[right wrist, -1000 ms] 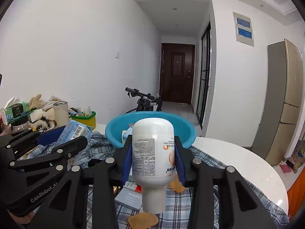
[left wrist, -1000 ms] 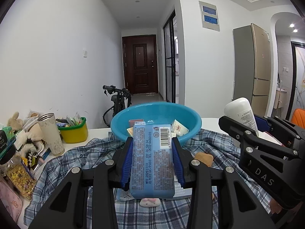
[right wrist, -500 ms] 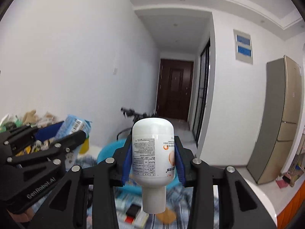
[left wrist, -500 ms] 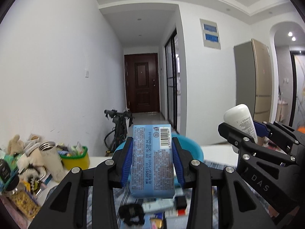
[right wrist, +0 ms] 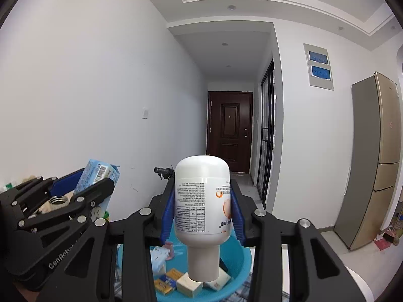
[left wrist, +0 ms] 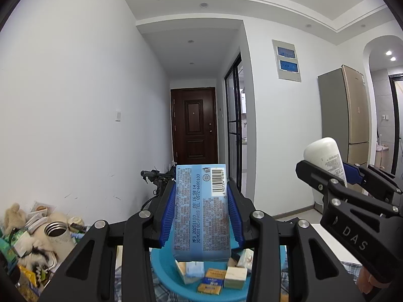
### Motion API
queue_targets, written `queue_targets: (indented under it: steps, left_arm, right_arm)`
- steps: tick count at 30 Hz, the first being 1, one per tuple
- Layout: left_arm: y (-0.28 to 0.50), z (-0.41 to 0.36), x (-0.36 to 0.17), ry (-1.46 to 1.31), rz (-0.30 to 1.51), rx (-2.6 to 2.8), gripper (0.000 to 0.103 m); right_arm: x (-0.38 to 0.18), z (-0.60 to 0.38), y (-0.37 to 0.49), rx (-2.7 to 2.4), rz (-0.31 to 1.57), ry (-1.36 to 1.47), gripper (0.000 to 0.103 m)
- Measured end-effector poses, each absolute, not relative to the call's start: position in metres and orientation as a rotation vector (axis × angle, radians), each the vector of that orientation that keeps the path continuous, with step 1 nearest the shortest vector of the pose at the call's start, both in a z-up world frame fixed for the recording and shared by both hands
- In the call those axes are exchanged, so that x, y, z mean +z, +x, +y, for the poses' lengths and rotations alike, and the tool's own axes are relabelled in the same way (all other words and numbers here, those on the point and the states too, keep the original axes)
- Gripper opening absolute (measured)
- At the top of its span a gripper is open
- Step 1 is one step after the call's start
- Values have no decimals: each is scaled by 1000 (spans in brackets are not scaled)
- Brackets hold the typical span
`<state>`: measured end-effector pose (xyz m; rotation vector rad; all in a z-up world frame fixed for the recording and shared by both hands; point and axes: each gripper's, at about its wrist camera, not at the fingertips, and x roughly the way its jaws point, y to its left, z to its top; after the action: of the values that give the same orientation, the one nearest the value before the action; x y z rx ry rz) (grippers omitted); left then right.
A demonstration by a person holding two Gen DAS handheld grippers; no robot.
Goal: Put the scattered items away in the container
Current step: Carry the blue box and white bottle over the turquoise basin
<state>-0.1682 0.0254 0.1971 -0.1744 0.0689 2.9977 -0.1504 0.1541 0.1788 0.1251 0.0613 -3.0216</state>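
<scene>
Left gripper (left wrist: 201, 209) grips a blue packet (left wrist: 202, 214) on end; right gripper (right wrist: 202, 211) clamps an inverted white bottle (right wrist: 202, 209). Both loads hang directly above the blue basin (right wrist: 236, 259), left gripper apparently more centred over it.

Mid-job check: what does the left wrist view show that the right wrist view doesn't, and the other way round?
Only the left wrist view shows the blue pack's full printed back and barcode, clamped in the left gripper, plus the clutter pile with a plush toy at far left.

Only the right wrist view shows the white bottle's label face-on, cap down, clamped in the right gripper.

Both show the blue basin below, already holding small boxes, the steel cup, the dark door and the fridge.
</scene>
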Motion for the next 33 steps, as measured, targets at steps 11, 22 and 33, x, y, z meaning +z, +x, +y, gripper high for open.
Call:
queue_targets:
  steps: [11,22,33]
  left_arm:
    - [-239,28,176,-209,56,2993,41]
    - [-290,35,140,-313,53,2988,41]
    - [-306,35,133,-370,59,2981,41]
  right_arm:
    - [154,159,-210,-3017,15,140,38]
    - [131,168,-245,-3005,19,240,38]
    - [128,173,-256,-2983,1,229,38]
